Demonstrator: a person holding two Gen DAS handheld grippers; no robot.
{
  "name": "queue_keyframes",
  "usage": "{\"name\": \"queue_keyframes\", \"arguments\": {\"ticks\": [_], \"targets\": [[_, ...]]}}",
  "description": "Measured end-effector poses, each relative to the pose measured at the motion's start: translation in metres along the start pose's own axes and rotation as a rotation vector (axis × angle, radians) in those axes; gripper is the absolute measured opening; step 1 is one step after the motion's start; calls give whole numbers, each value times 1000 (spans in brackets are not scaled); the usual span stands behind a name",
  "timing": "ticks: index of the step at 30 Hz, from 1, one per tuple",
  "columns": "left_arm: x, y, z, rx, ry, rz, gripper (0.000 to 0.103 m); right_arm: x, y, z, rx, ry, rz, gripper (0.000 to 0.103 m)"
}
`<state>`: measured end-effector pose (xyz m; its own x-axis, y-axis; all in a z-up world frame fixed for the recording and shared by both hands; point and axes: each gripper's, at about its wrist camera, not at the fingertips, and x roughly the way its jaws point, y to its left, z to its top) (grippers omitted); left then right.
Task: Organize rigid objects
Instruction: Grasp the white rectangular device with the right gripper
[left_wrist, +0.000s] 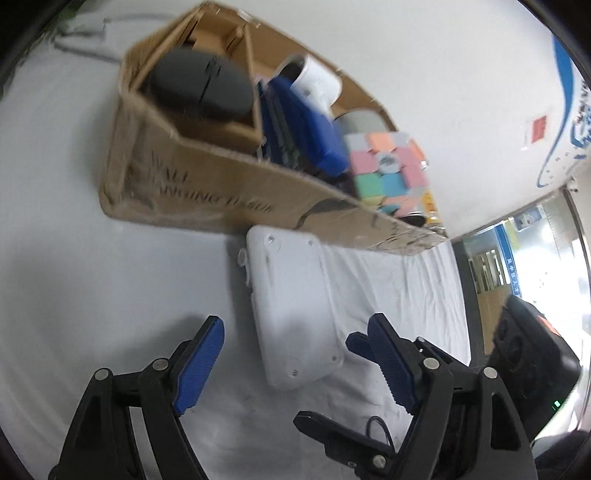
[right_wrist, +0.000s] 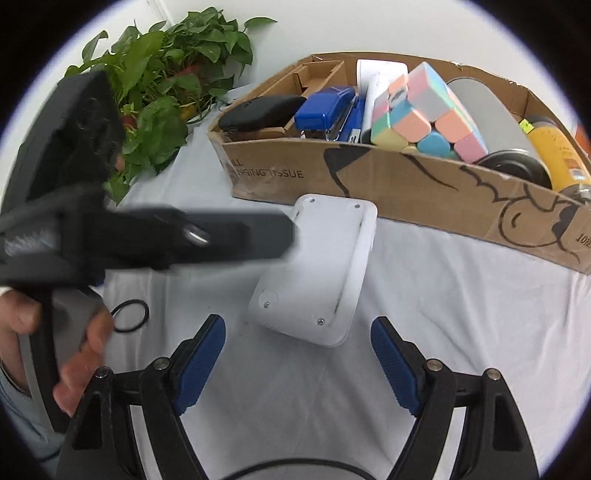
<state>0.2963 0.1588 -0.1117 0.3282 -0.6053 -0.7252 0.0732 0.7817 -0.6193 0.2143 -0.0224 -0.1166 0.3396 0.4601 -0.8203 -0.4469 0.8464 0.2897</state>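
Much of what sits in my cardboard box (right_wrist: 369, 177) is half hidden: the dark mouse (right_wrist: 258, 110), the blue stapler (right_wrist: 325, 110) and the pastel puzzle cube (right_wrist: 428, 114) overlap one another, and the yellow can (right_wrist: 554, 155) at the far end is cut off by the box wall. In the left wrist view the box is blurred and its printed lettering is hard to read. A grey rounded thing behind the cube is too covered to name.

The white plastic device (left_wrist: 295, 310) lies flat on the white cloth of the worktop (right_wrist: 443, 314), screw-holed underside up, just in front of the box's near wall.

My left tool (left_wrist: 295, 343) is spread wide, its blue pads (left_wrist: 201, 365) apart with the near end of the white device between them; whether they touch it I cannot tell. My right tool (right_wrist: 299, 347) is also spread, nothing pinched, and the device's near edge lies just ahead of its tips. In the right wrist view my left tool crosses the frame as a blurred black bar, my hand (right_wrist: 48, 339) gripping its handle. A black ring (right_wrist: 129, 315) lies on the cloth beside that hand, and a green plant (right_wrist: 162, 74) stands beyond.
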Motion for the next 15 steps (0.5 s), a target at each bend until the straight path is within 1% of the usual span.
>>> {"name": "queue_keyframes", "arguments": {"ticks": [1,2,3,4,5,7,9,12,15], "targets": [[3,1,0,-13,6,-3,74,2,0,1,3,-5,1,81],[3,-1,0,-7,-3,-13,74,5,1,1,5,-10,-4,81],[4,-2,-1,-7,5,-16,72,6,1,2,6,-14,-11,80],[6,-3,-2,-5,15,-17,66,9,1,4,12,-24,-19,78],[7,-1,0,-4,22,-19,64,11,1,6,19,-32,-24,74],[10,-2,-3,-4,29,-25,57,17,1,7,30,-38,-29,69],[10,-2,-3,-1,21,-13,57,26,0,9,38,-28,-31,69],[10,-2,-6,-7,8,10,48,26,5,8,20,-48,-51,68],[10,-9,-12,13,-5,52,47,25,9,6,21,-47,-76,68]]}}
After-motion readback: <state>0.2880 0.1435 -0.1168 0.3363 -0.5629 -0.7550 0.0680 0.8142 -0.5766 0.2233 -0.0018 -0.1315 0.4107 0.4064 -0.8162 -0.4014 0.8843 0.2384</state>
